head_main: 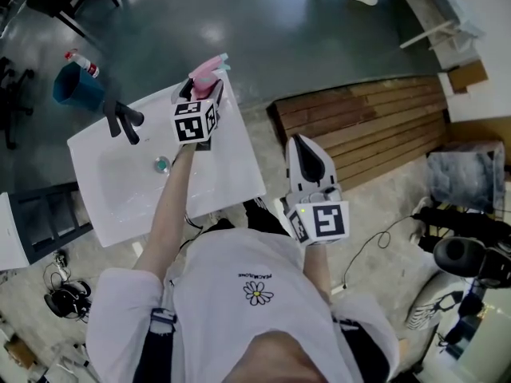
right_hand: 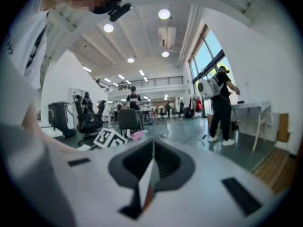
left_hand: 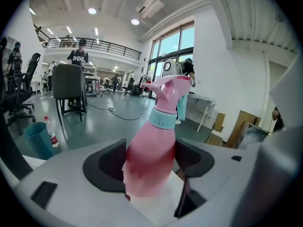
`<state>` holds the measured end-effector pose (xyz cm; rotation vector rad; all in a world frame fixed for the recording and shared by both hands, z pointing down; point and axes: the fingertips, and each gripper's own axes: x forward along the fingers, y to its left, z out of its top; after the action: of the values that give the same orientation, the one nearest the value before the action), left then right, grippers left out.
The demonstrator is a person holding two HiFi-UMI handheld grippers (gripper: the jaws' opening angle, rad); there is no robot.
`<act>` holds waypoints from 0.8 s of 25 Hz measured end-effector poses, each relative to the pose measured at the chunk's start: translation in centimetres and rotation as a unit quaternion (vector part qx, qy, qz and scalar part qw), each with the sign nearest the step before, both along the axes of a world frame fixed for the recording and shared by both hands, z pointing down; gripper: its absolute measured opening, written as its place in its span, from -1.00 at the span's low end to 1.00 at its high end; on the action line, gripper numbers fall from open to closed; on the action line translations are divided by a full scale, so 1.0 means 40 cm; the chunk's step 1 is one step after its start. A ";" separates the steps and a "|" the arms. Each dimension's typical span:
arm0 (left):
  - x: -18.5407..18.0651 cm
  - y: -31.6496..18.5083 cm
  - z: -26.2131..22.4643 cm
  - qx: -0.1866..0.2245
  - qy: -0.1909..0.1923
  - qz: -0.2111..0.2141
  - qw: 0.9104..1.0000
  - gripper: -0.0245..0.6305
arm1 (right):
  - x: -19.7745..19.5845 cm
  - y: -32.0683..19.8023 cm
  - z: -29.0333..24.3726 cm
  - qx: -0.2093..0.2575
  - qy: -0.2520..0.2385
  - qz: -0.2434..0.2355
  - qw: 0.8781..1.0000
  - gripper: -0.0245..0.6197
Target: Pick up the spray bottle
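The left hand-held gripper (head_main: 200,92) grasps a pink plastic spray bottle (left_hand: 150,160) with a teal collar at the white surface's (head_main: 231,166) far edge. The right hand-held gripper (head_main: 306,152) is clenched on nothing.

Spray bottle (left_hand: 150,155): pink body, pale teal collar and trigger. My left gripper (head_main: 201,90) was white, black on the inner faces, and carried black-and-white square markers. My right gripper (right_hand: 150,171) was coloured the same, white with black inside. The table (head_main: 120,190) was white, the bucket (head_main: 76,86) blue, the floor (head_main: 279,22) dark grey-green and the planks (head_main: 367,126) brown. My shirt (head_main: 223,309) was white with a small white-and-yellow daisy print.
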<state>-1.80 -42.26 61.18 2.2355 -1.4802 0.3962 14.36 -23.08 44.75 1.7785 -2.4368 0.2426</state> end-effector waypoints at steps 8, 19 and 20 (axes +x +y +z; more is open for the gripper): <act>-0.002 0.003 0.000 0.013 -0.017 -0.001 1.000 0.05 | -0.019 -0.006 0.005 -0.002 -0.001 -0.010 1.000 -0.83; -0.002 0.002 0.002 0.008 -0.028 0.001 1.000 0.05 | -0.006 0.009 0.014 -0.010 0.000 -0.007 1.000 -0.83; -0.001 0.002 0.001 0.008 -0.029 0.001 1.000 0.05 | -0.007 0.009 0.013 -0.010 -0.001 -0.008 1.000 -0.83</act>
<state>-1.86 -42.19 61.24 2.2562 -1.5168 0.4551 14.08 -22.73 45.28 1.7516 -2.4407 0.2662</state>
